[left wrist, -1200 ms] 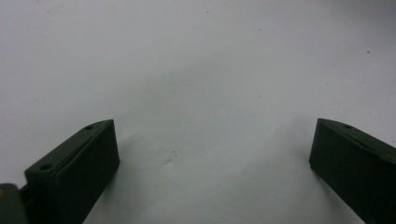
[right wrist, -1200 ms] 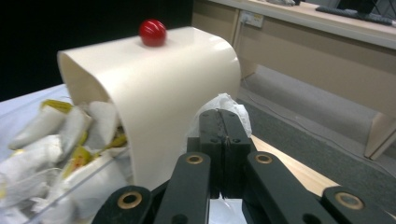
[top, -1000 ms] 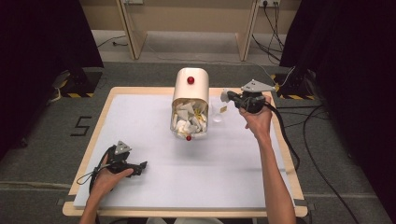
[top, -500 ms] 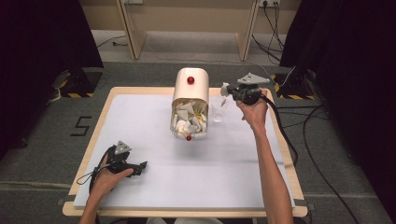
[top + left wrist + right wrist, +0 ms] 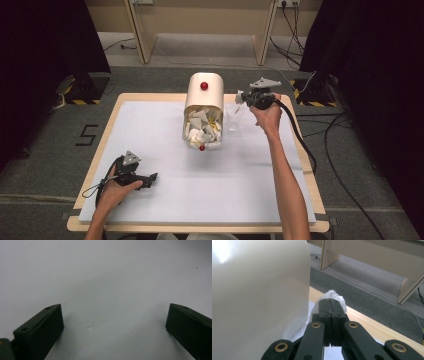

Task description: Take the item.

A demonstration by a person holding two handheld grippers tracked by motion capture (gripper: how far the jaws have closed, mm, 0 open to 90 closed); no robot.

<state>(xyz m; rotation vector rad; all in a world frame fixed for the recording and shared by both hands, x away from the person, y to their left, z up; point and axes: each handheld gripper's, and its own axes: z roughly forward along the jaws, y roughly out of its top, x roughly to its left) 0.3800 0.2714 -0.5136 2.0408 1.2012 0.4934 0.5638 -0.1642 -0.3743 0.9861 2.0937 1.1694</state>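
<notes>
A cream bin [image 5: 204, 97] lies on its side on the white table sheet [image 5: 165, 210], its mouth toward me, stuffed with crumpled paper [image 5: 202, 131]. A clear cup [image 5: 233, 120] stands just right of it. My right gripper [image 5: 241, 97] hovers above the cup, close to the bin's right wall [image 5: 259, 297], shut on a small crumpled white scrap [image 5: 335, 297] that sticks out past its tips [image 5: 329, 301]. My left gripper [image 5: 151, 176] rests on the sheet near the front left, jaws wide apart [image 5: 113, 322], nothing between them.
The bin has a red knob [image 5: 204, 85] on its upper side and another [image 5: 202, 147] at its mouth. The wooden table edge [image 5: 372, 325] runs behind the right gripper. Wooden furniture legs [image 5: 264, 35] and cables [image 5: 345, 150] are on the floor beyond.
The right hand carried the scrap toward the table's far edge and slightly left, closer to the bin's side. The left hand stayed put.
</notes>
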